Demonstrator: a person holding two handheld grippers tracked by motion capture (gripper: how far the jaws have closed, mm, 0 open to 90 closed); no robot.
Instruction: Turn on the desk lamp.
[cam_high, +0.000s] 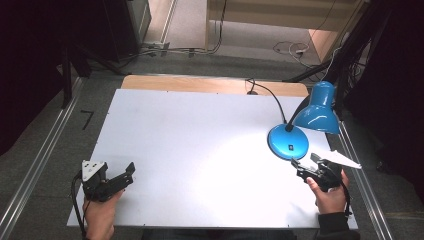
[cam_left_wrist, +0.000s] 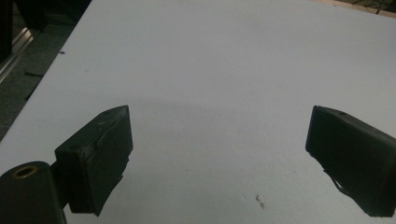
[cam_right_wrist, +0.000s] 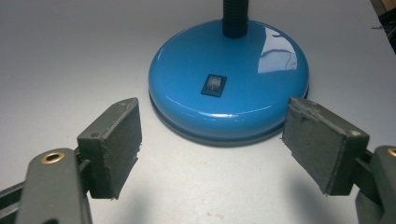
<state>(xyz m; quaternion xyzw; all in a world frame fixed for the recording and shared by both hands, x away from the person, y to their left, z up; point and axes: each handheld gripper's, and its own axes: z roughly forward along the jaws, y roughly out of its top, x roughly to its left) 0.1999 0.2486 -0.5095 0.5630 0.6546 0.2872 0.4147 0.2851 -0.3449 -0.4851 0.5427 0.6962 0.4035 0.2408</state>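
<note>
Both handheld tools are chunky black plastic builds. The black left gripper has a pale grey three-cornered plate bolted on top, dotted with small dark screw holes, and a black cable trailing off the back. In its own view the rubbery black pads look scuffed at the edges, with a brass-ringed hole on the arm beside one. The black right gripper carries a white triangular plate and a cable too; its greyish-black pads are frayed, with brass eyelets behind. A dark sleeve cuff shows on the right wrist.
</note>
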